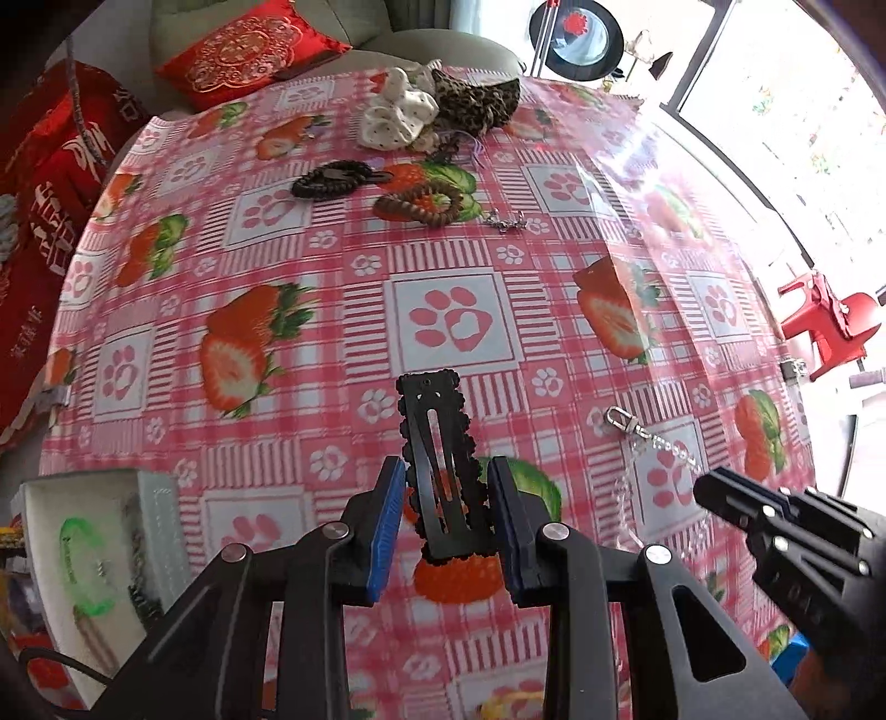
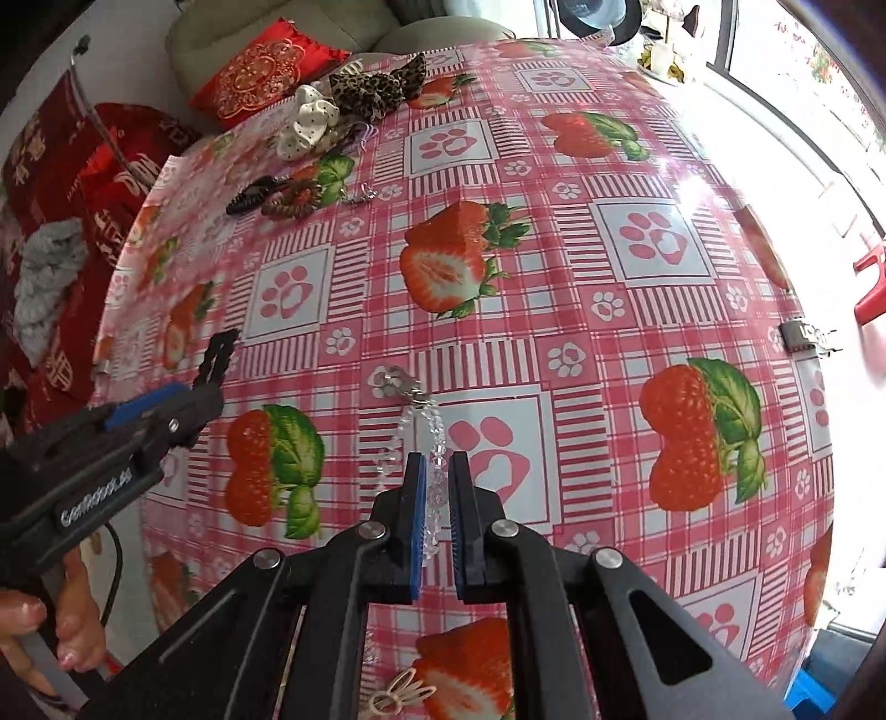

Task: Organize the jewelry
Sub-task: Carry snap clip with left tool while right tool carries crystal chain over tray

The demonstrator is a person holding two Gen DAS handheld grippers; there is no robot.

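Note:
My left gripper (image 1: 446, 471) is shut on a black scalloped hair clip (image 1: 440, 448) and holds it upright above the table. The clip also shows in the right wrist view (image 2: 217, 357). My right gripper (image 2: 437, 465) is closed around a clear crystal bead chain (image 2: 437, 443) with a silver clasp (image 2: 396, 382), which trails on the strawberry tablecloth (image 2: 554, 310). In the left wrist view the chain (image 1: 659, 443) lies next to the right gripper (image 1: 720, 493). A white jewelry box (image 1: 94, 565) with a green bangle (image 1: 80, 565) sits at lower left.
At the far side lie a dark bead bracelet (image 1: 332, 178), a brown bead bracelet (image 1: 421, 202), a small silver piece (image 1: 506, 221), a white scrunchie (image 1: 396, 113) and a leopard scrunchie (image 1: 476, 99). A thin hair clip (image 2: 398, 692) lies near the front edge. Red cushion (image 1: 249, 50) behind.

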